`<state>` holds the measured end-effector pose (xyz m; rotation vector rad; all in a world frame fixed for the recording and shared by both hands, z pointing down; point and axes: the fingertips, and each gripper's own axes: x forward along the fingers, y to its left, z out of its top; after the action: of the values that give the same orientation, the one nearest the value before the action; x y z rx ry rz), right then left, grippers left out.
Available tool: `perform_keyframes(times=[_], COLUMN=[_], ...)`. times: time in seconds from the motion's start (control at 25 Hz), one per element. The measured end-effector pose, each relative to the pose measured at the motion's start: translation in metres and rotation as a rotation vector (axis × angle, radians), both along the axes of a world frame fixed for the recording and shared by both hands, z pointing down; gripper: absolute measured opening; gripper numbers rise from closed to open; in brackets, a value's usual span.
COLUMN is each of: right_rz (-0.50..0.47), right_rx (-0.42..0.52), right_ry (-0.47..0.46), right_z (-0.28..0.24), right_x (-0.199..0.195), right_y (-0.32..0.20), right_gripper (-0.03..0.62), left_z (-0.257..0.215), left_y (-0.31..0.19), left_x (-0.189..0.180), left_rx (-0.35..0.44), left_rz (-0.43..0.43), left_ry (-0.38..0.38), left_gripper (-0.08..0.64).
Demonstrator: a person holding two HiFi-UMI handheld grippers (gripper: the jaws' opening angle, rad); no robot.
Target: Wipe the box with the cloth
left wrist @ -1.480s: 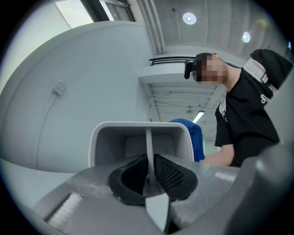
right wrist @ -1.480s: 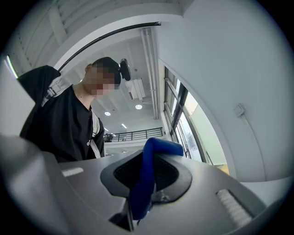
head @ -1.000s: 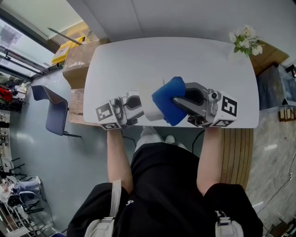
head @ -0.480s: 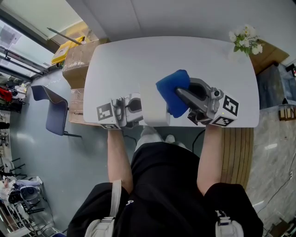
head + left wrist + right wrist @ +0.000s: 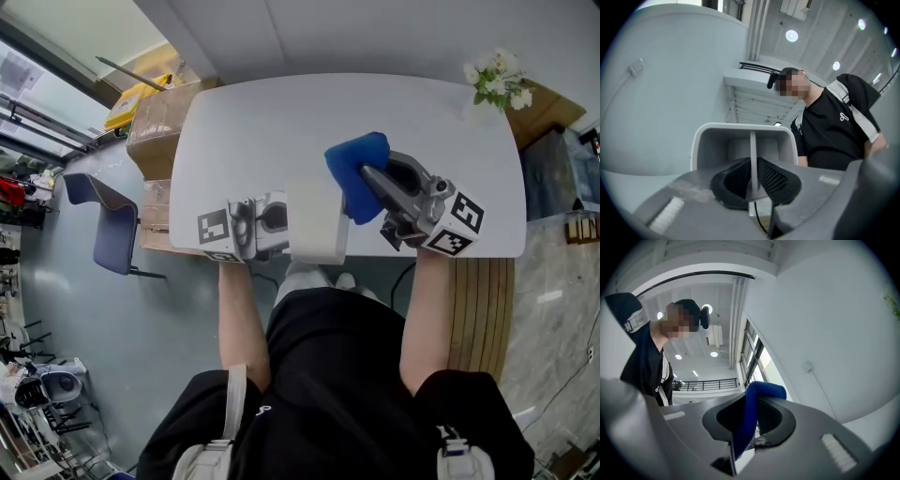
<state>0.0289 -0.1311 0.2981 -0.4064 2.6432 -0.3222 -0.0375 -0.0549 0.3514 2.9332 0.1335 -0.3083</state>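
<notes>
- My left gripper point(image 5: 279, 221) sits in the lower middle of the head view. Its jaws are clamped on the pale white, open-topped plastic box point(image 5: 316, 220).
- In the left gripper view, my black ribbed pads point(image 5: 774, 179) pinch one thin upright wall of that box from both sides. The box's rounded rim point(image 5: 740, 127) arches just above them, with its hollow facing the camera.
- My right gripper point(image 5: 375, 185) comes in from the right of the head view, angled toward the upper left. Its jaws are closed on the thick, folded blue cloth point(image 5: 354, 161).
- In the right gripper view, the cloth point(image 5: 761, 391) runs as a blue band between the pads and bulges out past the jaw tips in the middle of the frame.
- In the head view the cloth lies at the box's upper right corner and overlaps its edge. I cannot tell whether it actually presses on the box.
- Box and cloth are both held over the near edge of the white rounded table point(image 5: 375, 103). The box is just left of the cloth and between my two grippers.
- A small bunch of white flowers point(image 5: 497, 80) stands at the table's upper right corner, well apart from the box.
</notes>
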Motion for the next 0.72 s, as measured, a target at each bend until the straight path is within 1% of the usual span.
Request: perform_keyframes(times=[0.16, 0.28, 0.36, 0.44, 0.56, 0.72], right_rz=[0.023, 0.043, 0.055, 0.065, 0.067, 0.052], right_rx=[-0.013, -0.030, -0.042, -0.053, -0.061, -0.059], right_ry=[0.009, 0.025, 0.045, 0.067, 0.084, 0.104], right_z=[0.002, 0.008, 0.013, 0.020, 0.025, 0.029], right_x=[0.001, 0.001, 0.001, 0.000, -0.002, -0.004], right_y=[-0.004, -0.007, -0.010, -0.012, -0.013, -0.013], right_gripper=[0.057, 0.056, 0.056, 0.055, 0.055, 0.055], left_z=[-0.002, -0.006, -0.008, -0.009, -0.011, -0.014], left_y=[0.002, 0.001, 0.000, -0.003, -0.008, -0.013], left_x=[-0.003, -0.006, -0.010, -0.014, -0.018, -0.019], left_rx=[0.013, 0.015, 0.032, 0.043, 0.040, 0.035], left_rz=[0.009, -0.001, -0.003, -0.015, -0.038, -0.070], left_ry=[0.016, 0.045, 0.069, 0.092, 0.115, 0.136], left_gripper=[0.048, 0.048, 0.048, 0.048, 0.048, 0.048])
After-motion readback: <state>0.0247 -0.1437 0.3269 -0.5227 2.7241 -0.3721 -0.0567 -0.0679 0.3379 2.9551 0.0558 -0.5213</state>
